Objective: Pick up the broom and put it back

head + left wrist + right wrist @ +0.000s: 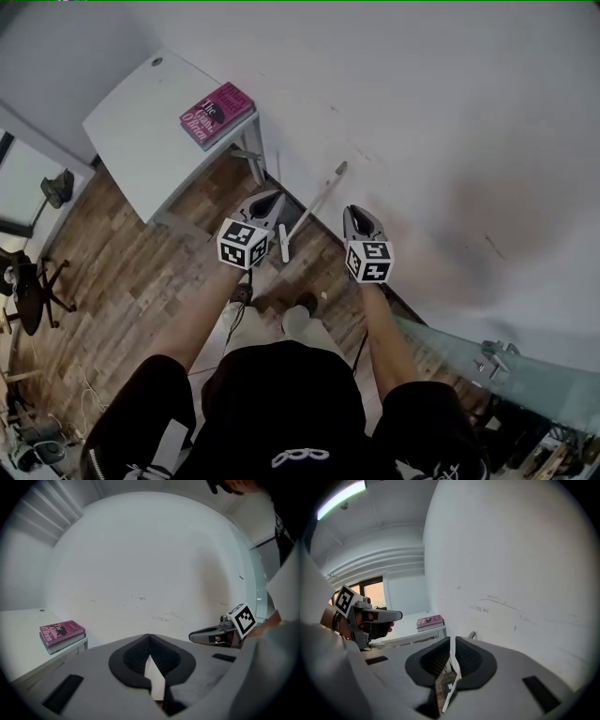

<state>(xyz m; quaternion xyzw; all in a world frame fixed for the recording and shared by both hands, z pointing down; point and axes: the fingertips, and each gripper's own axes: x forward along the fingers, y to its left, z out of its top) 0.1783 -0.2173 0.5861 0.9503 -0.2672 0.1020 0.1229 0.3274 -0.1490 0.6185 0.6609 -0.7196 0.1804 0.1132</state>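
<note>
Propped on wall (422, 112) between both grippers: broom (314, 208), held by neither. Left gripper (277, 197) pinched together, empty; right gripper (351, 210) likewise closed on nothing. Book (217, 112) flat on table (141, 131).

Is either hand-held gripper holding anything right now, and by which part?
Nothing is held. The left hand-held gripper and right hand-held gripper are shut and empty; the broom leans free against the wall between them.

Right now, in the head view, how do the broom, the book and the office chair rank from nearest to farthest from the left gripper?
1. Broom, just right of the left gripper.
2. Book, up on the table.
3. Office chair, far left.
</note>
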